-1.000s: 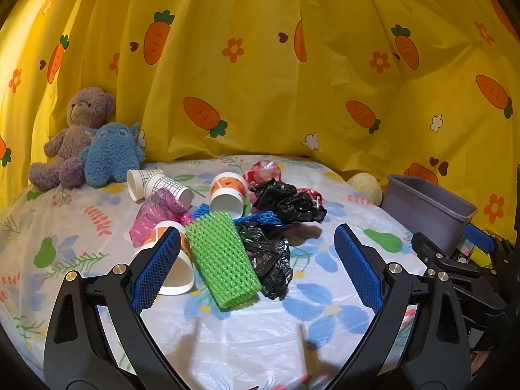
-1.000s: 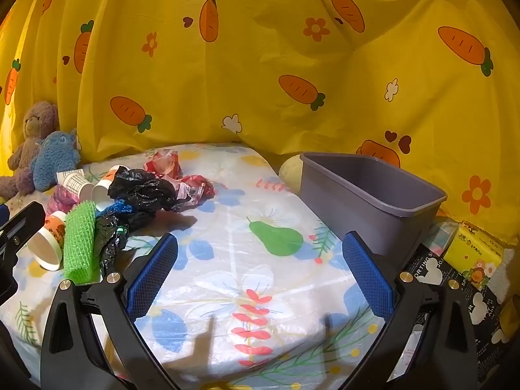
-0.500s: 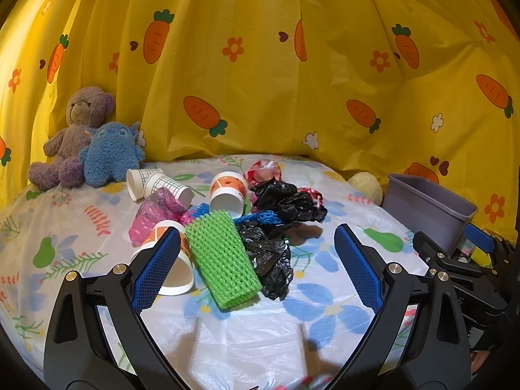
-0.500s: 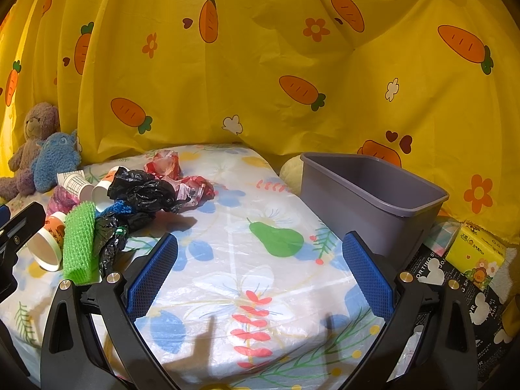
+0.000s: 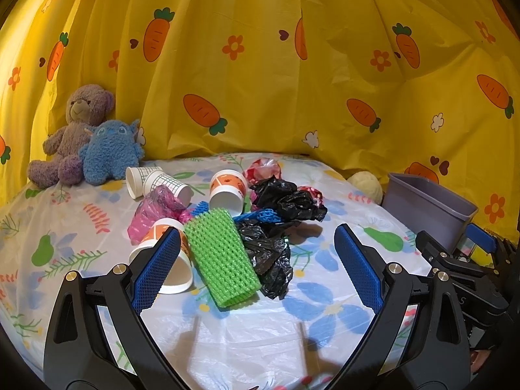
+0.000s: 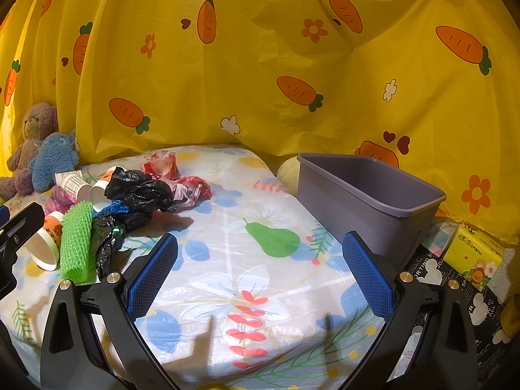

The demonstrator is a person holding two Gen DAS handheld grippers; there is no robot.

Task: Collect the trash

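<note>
- Left wrist view: the left hand-held gripper (image 5: pixel 256 269) is spread wide with nothing between its blue pads, hovering over the tabletop (image 5: pixel 227 341) with its floral plastic cover.
- Just ahead lies the trash pile: a green foam net (image 5: pixel 222 256), a tipped paper cup (image 5: pixel 169 260) beside it, black plastic bags (image 5: pixel 276 227), a pink bag (image 5: pixel 156 204), more cups (image 5: pixel 227 188) and a red wrapper (image 5: pixel 263 169).
- A grey bin (image 5: pixel 429 208) stands at the right edge; two plush toys (image 5: pixel 87 139) sit at the back left against the yellow carrot curtain (image 5: pixel 292 81).
- Right wrist view: the right hand-held gripper (image 6: pixel 260 273) is also wide open and empty, over bare tabletop (image 6: pixel 227 276).
- The trash pile (image 6: pixel 130 201) lies to its left, well apart; the grey bin (image 6: pixel 364 195) stands to its right, beside a yellow tissue pack (image 6: pixel 474 253).
</note>
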